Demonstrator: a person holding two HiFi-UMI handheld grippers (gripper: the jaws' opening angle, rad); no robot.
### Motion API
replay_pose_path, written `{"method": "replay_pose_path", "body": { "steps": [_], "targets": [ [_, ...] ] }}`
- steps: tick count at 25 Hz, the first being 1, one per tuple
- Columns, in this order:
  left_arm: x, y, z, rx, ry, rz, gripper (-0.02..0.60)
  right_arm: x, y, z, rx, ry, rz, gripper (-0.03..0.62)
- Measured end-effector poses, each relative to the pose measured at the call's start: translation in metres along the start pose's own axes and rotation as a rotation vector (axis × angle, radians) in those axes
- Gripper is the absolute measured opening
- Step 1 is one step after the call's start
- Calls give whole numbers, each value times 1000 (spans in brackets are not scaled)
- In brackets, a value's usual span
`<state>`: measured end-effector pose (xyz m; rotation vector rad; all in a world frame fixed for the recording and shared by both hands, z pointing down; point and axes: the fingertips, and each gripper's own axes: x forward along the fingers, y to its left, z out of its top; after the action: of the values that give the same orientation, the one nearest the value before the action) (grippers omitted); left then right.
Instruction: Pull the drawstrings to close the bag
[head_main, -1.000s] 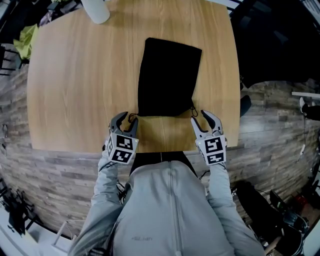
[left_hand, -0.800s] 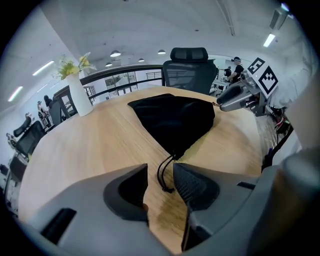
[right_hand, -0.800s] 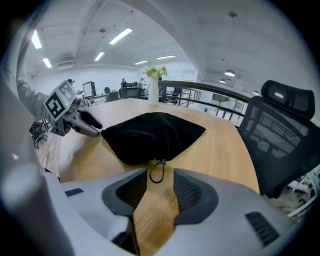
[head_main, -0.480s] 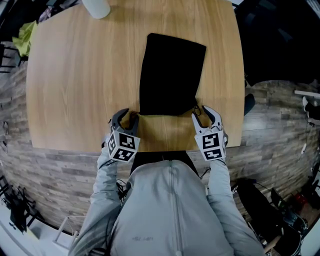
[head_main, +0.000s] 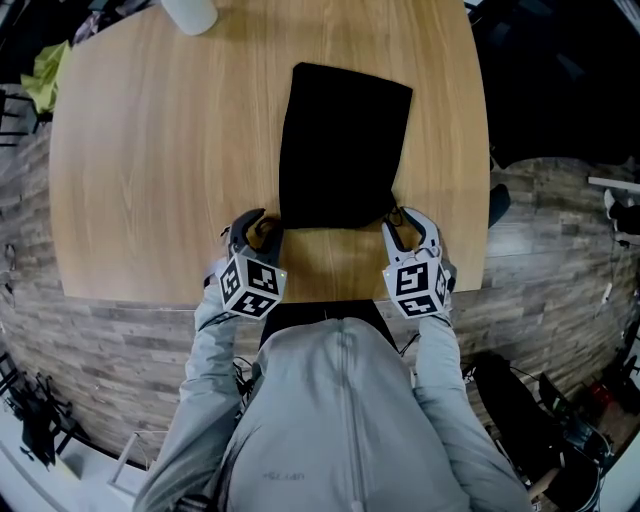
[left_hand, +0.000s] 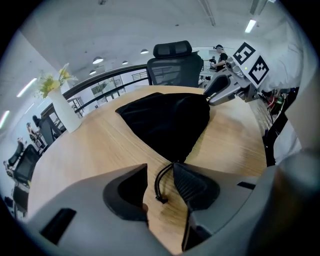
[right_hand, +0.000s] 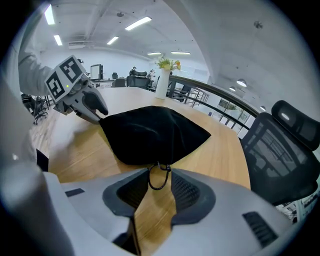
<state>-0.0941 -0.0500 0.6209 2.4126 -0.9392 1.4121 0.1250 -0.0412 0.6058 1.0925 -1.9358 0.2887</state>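
A black drawstring bag (head_main: 342, 145) lies flat on the wooden table (head_main: 150, 170), its mouth toward me. My left gripper (head_main: 256, 226) is at the bag's near left corner. In the left gripper view (left_hand: 160, 170) the left cord loop (left_hand: 161, 186) lies on the wood between its jaws, which have just been opening, and neither pad presses on it. My right gripper (head_main: 408, 226) is at the near right corner. Its jaws (right_hand: 159, 174) have just been closing around the right cord loop (right_hand: 158, 181) but still stand apart.
A white vase (head_main: 190, 12) stands at the table's far left edge. The table's near edge (head_main: 330, 300) runs just behind both grippers. An office chair (left_hand: 172, 65) stands beyond the table's right side. Dark bags lie on the floor to the right (head_main: 520, 410).
Both grippers have edged forward to the bag's near corners and rolled a little. The right jaws stand slightly narrower around the cord.
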Motion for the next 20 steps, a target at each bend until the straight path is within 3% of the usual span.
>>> {"method": "replay_pose_path", "body": {
  "steps": [6,10,16,20],
  "targets": [
    [0,-2,0,-19,-29,-25,159,-2,-5,-3,7,5,-24,95],
    [0,-10,0,3,-16,-41,92,-4,-8,-6,26,16,-35,51],
    [2,-9,-1,-113,-20,-76,67,-7,-12,-8,78,6,-43,26],
    [0,-7,-1,-58,-26,-36,79,-10,-12,-9,99,1,-32,26]
  ]
}}
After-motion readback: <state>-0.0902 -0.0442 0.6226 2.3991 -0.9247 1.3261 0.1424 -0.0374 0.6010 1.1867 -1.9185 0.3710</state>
